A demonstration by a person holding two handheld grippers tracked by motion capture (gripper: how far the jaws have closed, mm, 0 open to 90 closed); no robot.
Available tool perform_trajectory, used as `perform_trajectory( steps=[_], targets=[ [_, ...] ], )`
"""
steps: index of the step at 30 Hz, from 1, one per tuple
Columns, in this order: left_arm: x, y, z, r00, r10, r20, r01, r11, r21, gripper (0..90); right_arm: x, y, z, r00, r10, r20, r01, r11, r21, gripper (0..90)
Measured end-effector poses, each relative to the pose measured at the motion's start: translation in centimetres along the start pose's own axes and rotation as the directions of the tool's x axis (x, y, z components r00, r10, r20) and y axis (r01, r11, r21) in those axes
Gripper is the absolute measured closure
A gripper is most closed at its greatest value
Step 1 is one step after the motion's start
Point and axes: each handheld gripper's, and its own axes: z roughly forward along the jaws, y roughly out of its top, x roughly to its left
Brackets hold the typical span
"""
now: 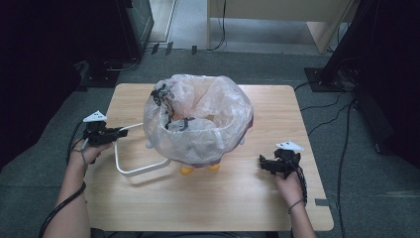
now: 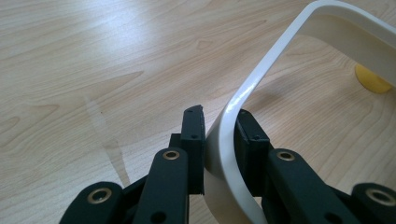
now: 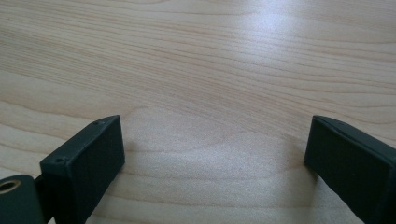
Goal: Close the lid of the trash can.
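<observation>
A round bin lined with a clear plastic bag stands in the middle of the wooden table. Its white handle is folded down onto the tabletop at the left. My left gripper is shut on that handle; in the left gripper view both black pads press the white handle at its bend, the left gripper low over the wood. My right gripper rests right of the bin, apart from it. In the right gripper view the right gripper stands open over bare wood, nothing between its fingers.
Yellow feet stick out under the bin's front; one yellow foot lies beyond the handle. Black ties hang on the bag's left rim. Cables and dark stands surround the table on the grey floor.
</observation>
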Motion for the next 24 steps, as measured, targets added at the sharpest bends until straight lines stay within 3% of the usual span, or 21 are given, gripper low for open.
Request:
perform_trajectory(
  steps=[8,15,24],
  targets=[
    [0.4,0.0,-1.2,0.9994,-0.035,0.007,0.035,0.9994,0.000,76.6,0.0,0.0,0.0,1.0000,0.000,0.000,0.000,1.000,0.000,4.6],
    [0.6,0.0,-2.1,1.0000,-0.003,-0.005,0.002,0.9999,-0.010,75.3,0.0,0.0,0.0,1.0000,0.000,0.001,0.000,1.000,0.000,4.6],
    [1.1,0.0,-3.4,0.9996,-0.024,0.012,0.024,0.9996,-0.011,75.4,0.0,0.0,0.0,1.0000,0.000,0.001,0.000,1.000,0.000,4.6]
  ],
)
